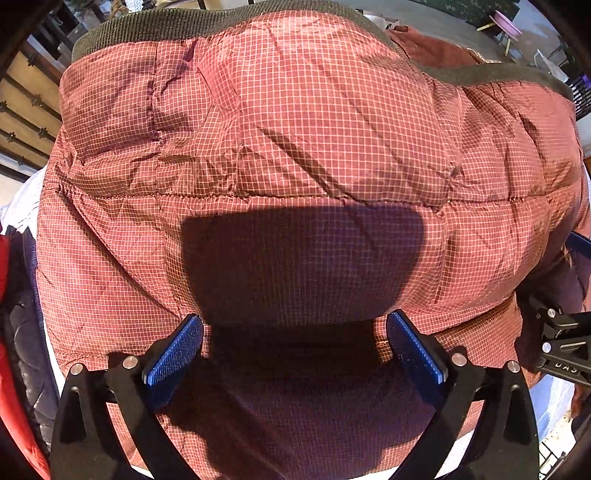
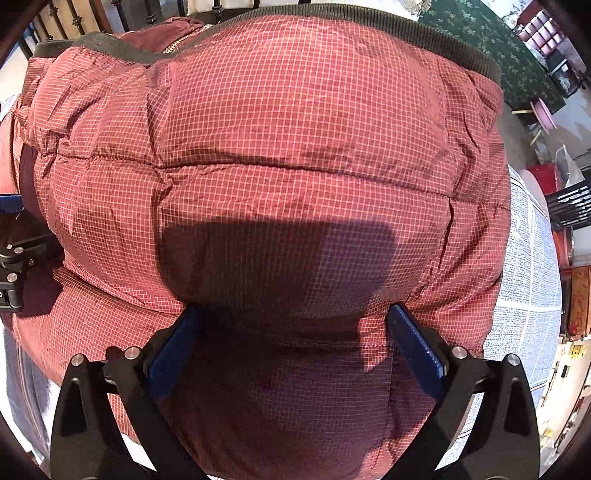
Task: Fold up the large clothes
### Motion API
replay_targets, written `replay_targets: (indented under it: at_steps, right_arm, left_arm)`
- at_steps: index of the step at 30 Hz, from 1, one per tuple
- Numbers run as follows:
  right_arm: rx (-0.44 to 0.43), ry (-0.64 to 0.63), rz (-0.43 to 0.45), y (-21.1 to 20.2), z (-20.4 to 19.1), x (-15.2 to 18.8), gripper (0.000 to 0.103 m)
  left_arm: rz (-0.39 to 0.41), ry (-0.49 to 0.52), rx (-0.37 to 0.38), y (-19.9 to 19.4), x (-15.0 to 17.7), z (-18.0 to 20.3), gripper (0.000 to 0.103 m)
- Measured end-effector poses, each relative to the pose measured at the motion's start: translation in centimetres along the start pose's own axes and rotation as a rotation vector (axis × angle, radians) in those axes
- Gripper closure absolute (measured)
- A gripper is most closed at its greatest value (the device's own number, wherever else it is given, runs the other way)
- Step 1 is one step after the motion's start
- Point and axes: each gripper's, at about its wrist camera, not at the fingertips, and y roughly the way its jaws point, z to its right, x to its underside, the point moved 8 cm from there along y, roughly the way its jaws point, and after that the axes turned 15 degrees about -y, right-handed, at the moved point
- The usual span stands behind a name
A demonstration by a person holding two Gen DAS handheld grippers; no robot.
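A white cloth printed with fine text (image 2: 532, 280) is spread under everything. Beyond its far right edge a dark green floral fabric (image 2: 491, 40) is seen, with a pink round stand (image 2: 543, 114) just beside it. Off the cloth's left side, a dark railing with spindles (image 1: 26, 125) is visible.

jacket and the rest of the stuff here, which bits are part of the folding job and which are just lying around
Part of the job:
- red quilted jacket
- left tongs, open
- right tongs, open

Just lying about:
- pink spool
- green patterned cloth
- dark garment at the left edge
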Motion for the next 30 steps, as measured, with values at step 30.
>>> replay_targets:
  at_steps: [30]
  right_arm:
    - [-0.396, 0.576, 0.091, -4.5, 7.9, 18.6, 0.005]
  left_arm:
    - [0.143, -0.506, 0.125, -8.4, 8.3, -18.7, 0.008]
